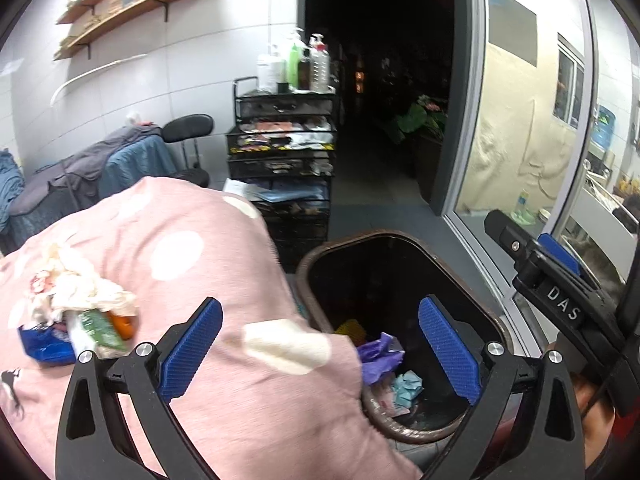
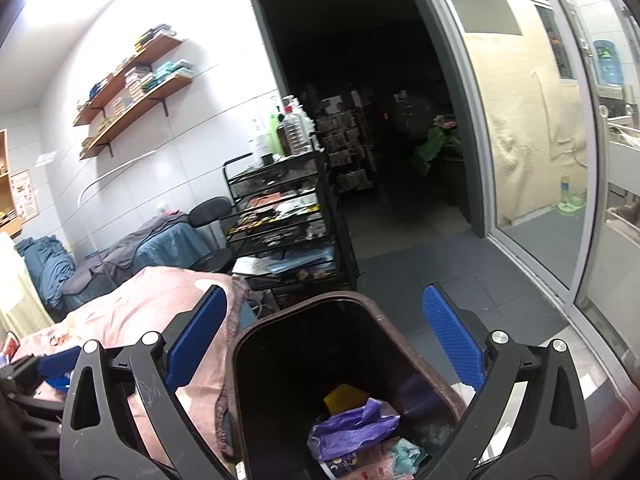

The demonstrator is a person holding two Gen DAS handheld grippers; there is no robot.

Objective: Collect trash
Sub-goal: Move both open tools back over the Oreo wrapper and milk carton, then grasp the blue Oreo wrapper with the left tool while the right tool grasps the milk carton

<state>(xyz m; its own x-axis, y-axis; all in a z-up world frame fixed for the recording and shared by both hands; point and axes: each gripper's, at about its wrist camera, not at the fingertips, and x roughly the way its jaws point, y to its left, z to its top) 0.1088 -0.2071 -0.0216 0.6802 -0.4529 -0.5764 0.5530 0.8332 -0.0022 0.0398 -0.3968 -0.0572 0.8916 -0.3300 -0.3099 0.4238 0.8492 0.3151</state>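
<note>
A brown trash bin (image 1: 320, 254) stands on the floor beside a pink spotted blanket (image 1: 168, 248). Inside it lie a purple bag (image 1: 378, 356), a light blue crumpled piece (image 1: 406, 386) and something yellow (image 1: 350, 328). A pile of trash (image 1: 78, 312) lies on the blanket at the left: crumpled tissues, a blue wrapper, a green packet, something orange. My left gripper (image 1: 320, 352) is open and empty, over the blanket edge and the bin. My right gripper (image 2: 326, 344) is open and empty above the bin (image 2: 248, 336); the purple bag (image 2: 352, 428) shows below it. The right gripper (image 1: 560, 280) also shows in the left wrist view.
A black wire cart (image 1: 282, 152) with bottles on top stands behind the bin. A black stool (image 1: 188, 132) and cloth-covered furniture (image 1: 80, 176) are at the left. A dark doorway (image 1: 380, 80) is ahead, a glass door (image 1: 520, 120) at the right. Wall shelves (image 1: 128, 4) hang above.
</note>
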